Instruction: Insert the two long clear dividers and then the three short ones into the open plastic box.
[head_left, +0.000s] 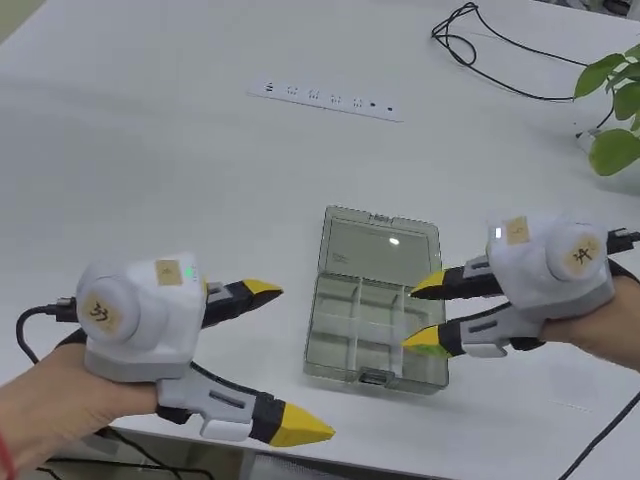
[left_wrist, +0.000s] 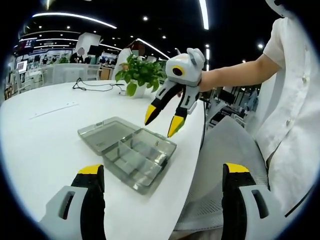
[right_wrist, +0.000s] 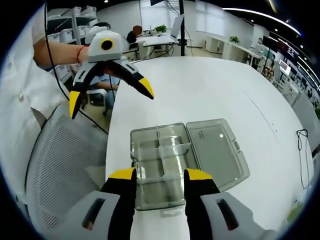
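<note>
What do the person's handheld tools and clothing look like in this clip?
Both the left tongs and right tongs have rounded white housings, black jaws with yellow tips, tan stickers with dark marks, and black cables. The person wears a white short-sleeved shirt.

Wearing a white short-sleeved shirt with small buttons down the front, and a thin red band at the left wrist. Showing on the left gripper a rounded white housing, black jaws ending in yellow tips, and pale grey panels along them. Bearing there a round tan sticker with a dark handwritten mark, a square tan sticker on top, and a green light glowing beside it. Trailing a black cable from its left side. Repeating the same white, black and yellow on the right gripper, with its own two tan stickers, a white light on top and a second black cable at its right.
</note>
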